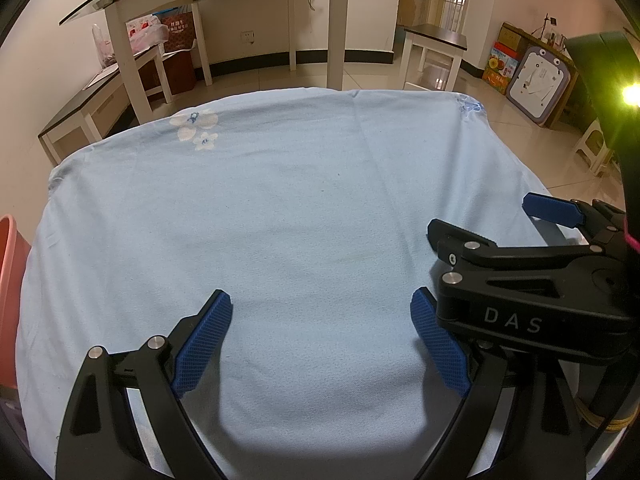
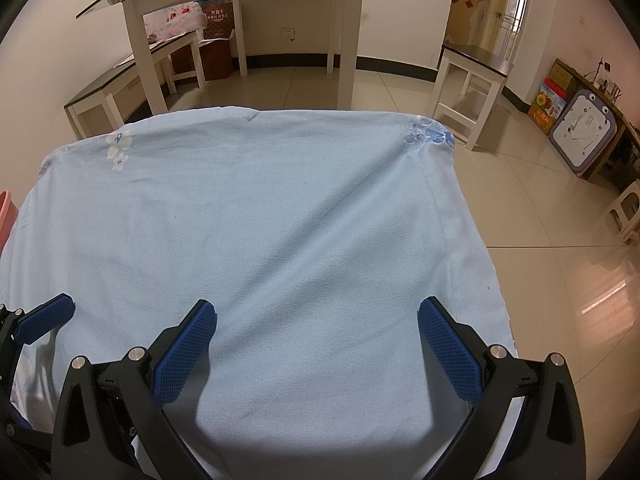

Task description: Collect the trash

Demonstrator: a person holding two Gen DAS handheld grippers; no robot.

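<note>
Off the table's left edge, a pink plastic bin point(image 1: 10, 300) shows only as a curved rim; contents hidden. Light-blue cloth with white flower prints point(image 1: 280, 220) covers the whole table top, prints near the far-left corner. No trash can be made out on the cloth. Left gripper point(image 1: 322, 344), black frame with blue textured pads, hangs over the near edge, jaws spread wide, nothing between them. Right gripper point(image 2: 318, 354), same build, sits just beside it toward the near-right corner, jaws equally wide, holding nothing. Beige tiled floor point(image 2: 540, 208) beyond the right edge.
</note>
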